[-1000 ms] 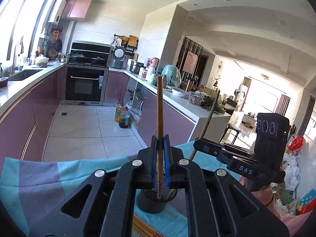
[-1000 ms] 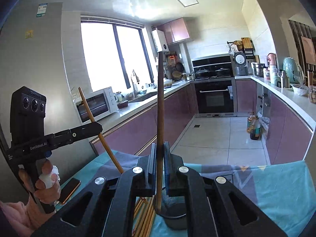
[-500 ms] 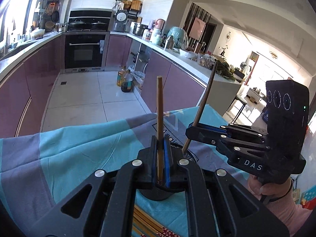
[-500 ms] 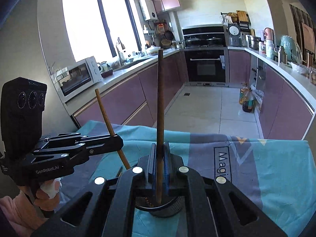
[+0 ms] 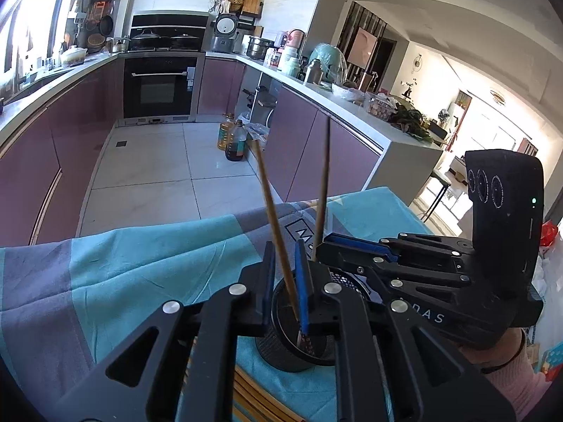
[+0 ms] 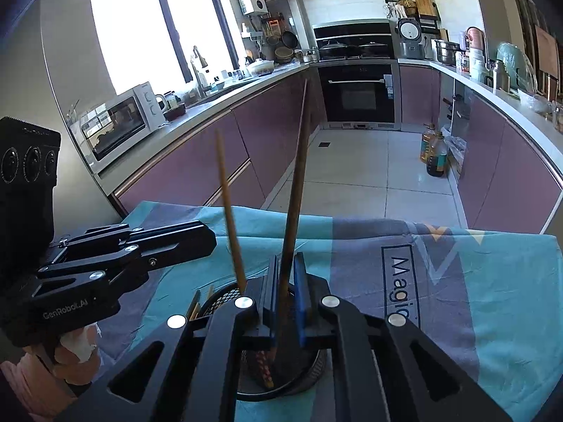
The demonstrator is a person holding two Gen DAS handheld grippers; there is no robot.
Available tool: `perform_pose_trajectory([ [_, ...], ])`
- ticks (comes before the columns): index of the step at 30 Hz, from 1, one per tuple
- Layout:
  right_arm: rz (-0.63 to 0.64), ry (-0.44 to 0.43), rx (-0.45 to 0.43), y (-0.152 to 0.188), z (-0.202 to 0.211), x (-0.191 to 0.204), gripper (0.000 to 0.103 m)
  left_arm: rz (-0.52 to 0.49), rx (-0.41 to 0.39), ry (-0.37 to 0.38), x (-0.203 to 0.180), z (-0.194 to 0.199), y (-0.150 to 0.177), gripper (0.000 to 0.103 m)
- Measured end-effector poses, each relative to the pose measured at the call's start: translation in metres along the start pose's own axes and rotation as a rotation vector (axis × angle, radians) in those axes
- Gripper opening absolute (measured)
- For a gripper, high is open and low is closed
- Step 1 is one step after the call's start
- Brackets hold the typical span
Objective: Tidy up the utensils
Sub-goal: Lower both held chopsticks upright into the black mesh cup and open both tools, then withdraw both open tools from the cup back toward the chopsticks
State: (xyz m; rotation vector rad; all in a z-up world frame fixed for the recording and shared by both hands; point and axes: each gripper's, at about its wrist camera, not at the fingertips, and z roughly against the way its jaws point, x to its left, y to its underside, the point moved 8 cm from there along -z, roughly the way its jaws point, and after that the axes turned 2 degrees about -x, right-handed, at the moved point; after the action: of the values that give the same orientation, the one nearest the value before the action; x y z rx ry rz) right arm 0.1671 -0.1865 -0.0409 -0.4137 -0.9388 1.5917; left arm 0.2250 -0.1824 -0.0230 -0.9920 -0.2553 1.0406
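Crowding the teal-and-grey cloth-covered tabletop [image 5: 147,256], a loose bundle of wooden chopsticks [image 5: 260,397] lay just beside the black mesh cylindrical utensil holder [image 5: 281,348], and each claw hung close over its rim. The left claw [image 5: 285,281] was opening, its pads apart, with a slim brown wooden chopstick [image 5: 271,211] leaning between them, tip down in the holder. The right claw [image 6: 284,299] was opening slightly around a darker wooden chopstick [image 6: 293,193] standing in the holder.
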Motion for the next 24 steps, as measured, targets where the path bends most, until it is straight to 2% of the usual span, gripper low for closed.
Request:
perform_pose_trajectory([
  [5, 0.003, 0.031, -0.035, 0.002, 0.008, -0.001, 0.024, -0.006, -0.051, -0.053, 0.009, 0.020, 0.001, 0.028],
  [7, 0.011, 0.038, -0.070, 0.002, 0.020, 0.001, 0.034, -0.012, -0.087, -0.086, 0.014, 0.037, 0.004, 0.032],
  [8, 0.023, 0.042, -0.091, 0.002, 0.028, 0.003, 0.035, -0.016, -0.102, -0.103, 0.017, 0.046, 0.004, 0.036],
  [10, 0.040, 0.022, -0.126, 0.004, 0.044, 0.010, 0.038, -0.022, -0.138, -0.133, 0.025, 0.065, 0.009, 0.046],
  [13, 0.084, -0.029, -0.159, 0.014, 0.066, 0.027, 0.044, -0.030, -0.165, -0.170, 0.034, 0.091, 0.025, 0.053],
  [15, 0.117, -0.068, -0.154, 0.024, 0.073, 0.040, 0.046, -0.028, -0.153, -0.201, 0.043, 0.103, 0.041, 0.056],
  [19, 0.152, -0.132, -0.073, 0.055, 0.067, 0.061, 0.047, -0.030, -0.078, -0.246, 0.059, 0.108, 0.084, 0.056],
  [24, 0.137, -0.143, 0.060, 0.097, 0.034, 0.069, 0.047, 0.014, 0.037, -0.244, 0.080, 0.094, 0.135, 0.056],
])
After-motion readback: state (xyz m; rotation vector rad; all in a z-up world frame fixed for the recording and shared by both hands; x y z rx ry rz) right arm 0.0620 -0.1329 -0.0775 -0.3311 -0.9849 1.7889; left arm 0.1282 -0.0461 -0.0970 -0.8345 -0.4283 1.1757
